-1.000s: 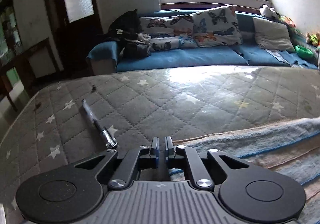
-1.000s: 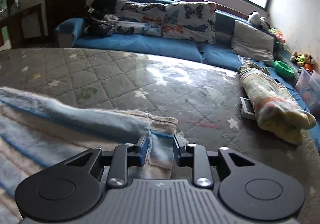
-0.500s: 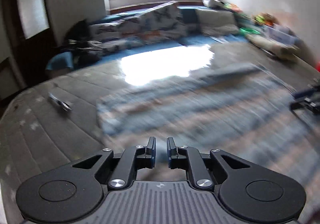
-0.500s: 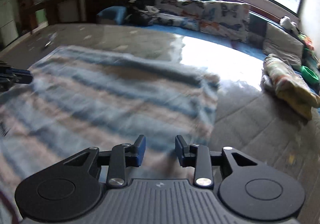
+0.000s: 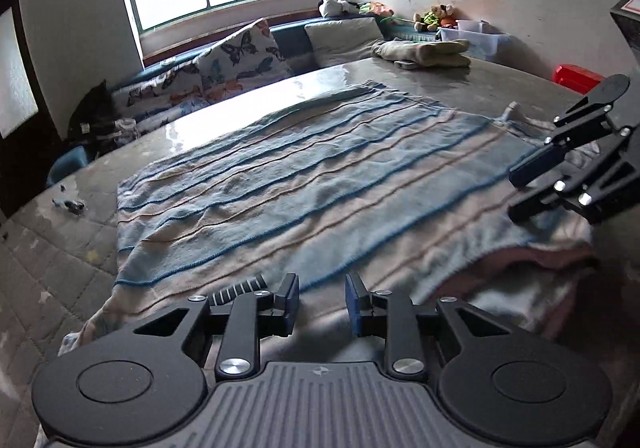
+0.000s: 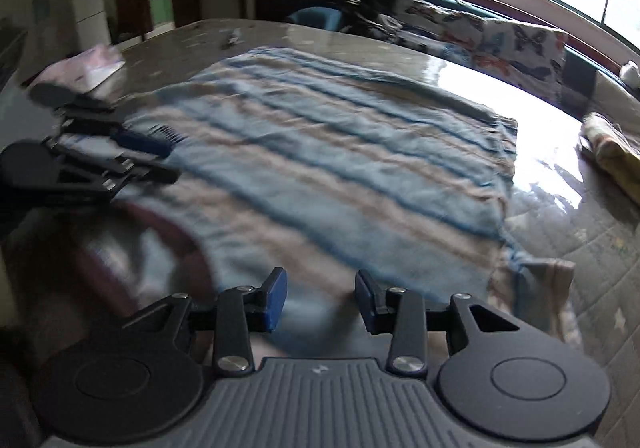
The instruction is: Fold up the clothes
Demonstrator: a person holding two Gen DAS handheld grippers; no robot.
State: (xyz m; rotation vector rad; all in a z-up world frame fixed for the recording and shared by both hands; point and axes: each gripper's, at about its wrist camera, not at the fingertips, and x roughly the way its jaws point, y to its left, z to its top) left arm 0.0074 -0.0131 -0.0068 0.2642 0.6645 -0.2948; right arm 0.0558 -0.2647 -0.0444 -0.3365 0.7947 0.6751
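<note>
Left gripper [image 5: 322,304]: jaws opening, nothing between the pads. Right gripper [image 6: 321,300]: likewise opening and empty. Both hover at the near edge of the blue-and-beige striped knit blanket [image 5: 320,171], lying doubled on the grey quilted mattress [image 5: 44,272]. One fold looks done; further folds remain.

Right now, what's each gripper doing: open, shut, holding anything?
Left gripper: jaws opening, nothing between them, above the striped blanket.
Right gripper: jaws opening, nothing gripped, over the same blanket.
</note>
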